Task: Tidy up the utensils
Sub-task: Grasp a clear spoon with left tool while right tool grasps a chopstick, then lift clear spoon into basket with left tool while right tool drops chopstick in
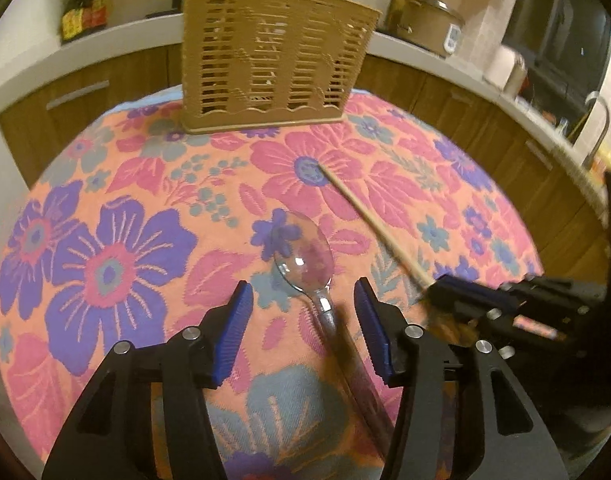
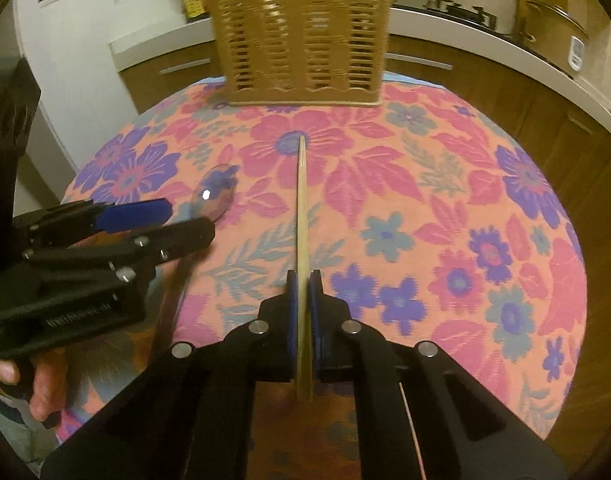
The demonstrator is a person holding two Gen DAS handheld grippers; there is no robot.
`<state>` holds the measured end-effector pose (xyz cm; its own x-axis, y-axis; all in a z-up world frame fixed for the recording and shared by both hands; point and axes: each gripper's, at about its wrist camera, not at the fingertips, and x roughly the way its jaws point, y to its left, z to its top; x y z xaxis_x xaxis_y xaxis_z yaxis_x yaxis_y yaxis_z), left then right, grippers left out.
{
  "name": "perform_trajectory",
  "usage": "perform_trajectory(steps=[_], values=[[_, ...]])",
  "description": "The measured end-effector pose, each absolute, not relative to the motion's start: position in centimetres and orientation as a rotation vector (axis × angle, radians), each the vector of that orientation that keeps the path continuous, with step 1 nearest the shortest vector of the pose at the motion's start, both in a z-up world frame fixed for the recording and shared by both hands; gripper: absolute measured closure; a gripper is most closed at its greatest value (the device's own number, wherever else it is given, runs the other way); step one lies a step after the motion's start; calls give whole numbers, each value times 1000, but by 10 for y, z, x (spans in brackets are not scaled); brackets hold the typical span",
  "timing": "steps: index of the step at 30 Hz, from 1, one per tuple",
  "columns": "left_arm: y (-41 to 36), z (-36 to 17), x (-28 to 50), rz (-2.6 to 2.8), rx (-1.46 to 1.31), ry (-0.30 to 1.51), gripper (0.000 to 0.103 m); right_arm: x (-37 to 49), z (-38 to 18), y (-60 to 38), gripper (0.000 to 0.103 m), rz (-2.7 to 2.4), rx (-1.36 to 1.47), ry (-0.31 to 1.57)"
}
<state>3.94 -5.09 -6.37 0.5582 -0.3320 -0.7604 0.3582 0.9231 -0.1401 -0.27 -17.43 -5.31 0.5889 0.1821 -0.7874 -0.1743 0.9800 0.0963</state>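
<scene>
Blue-padded black left gripper (image 1: 301, 312) hangs with its jaws well apart, straddling the neck of a clear plastic spoon (image 1: 303, 256) that lies on the table, pads not touching it. Beside it the matching right gripper (image 2: 304, 280) is clamped on a pale wooden chopstick (image 2: 302, 208) pointing toward a tan slotted plastic utensil basket (image 2: 305, 40) standing at the far edge. Covering the round table is a floral cloth (image 2: 445, 200) in pink, orange and purple; behind run wooden cabinets (image 2: 505, 92) under a white counter (image 1: 105, 40).
</scene>
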Motion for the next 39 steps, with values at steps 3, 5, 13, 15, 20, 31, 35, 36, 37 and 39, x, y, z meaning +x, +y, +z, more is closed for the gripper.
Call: perform_trajectory(steps=[3, 5, 13, 15, 20, 31, 35, 36, 37, 39], values=[[-67, -66, 39, -363, 139, 893, 53, -2, -51, -183, 99, 181, 18, 926], [-74, -67, 39, -338, 183, 889, 53, -1, -50, -187, 99, 169, 21, 938], [-69, -66, 39, -318, 242, 866, 90, 15, -56, -201, 98, 205, 84, 1033], [-61, -64, 42, -330, 207, 877, 92, 30, -53, -203, 93, 223, 100, 1074], [-42, -60, 47, -351, 129, 899, 93, 66, -52, -201, 85, 234, 128, 1163], [-17, -49, 57, -322, 77, 859, 93, 118, -48, -165, 99, 171, -76, 1295], [-10, -36, 56, -337, 51, 809, 93, 117, -44, -154, 99, 192, -97, 1276], [-8, -30, 57, -343, 42, 788, 93, 115, -41, -154, 99, 212, -80, 1262], [-6, -23, 58, -345, 35, 769, 93, 113, -37, -153, 99, 224, -71, 1247], [-3, -7, 59, -353, 14, 721, 93, 109, -24, -153, 99, 247, -63, 1204]])
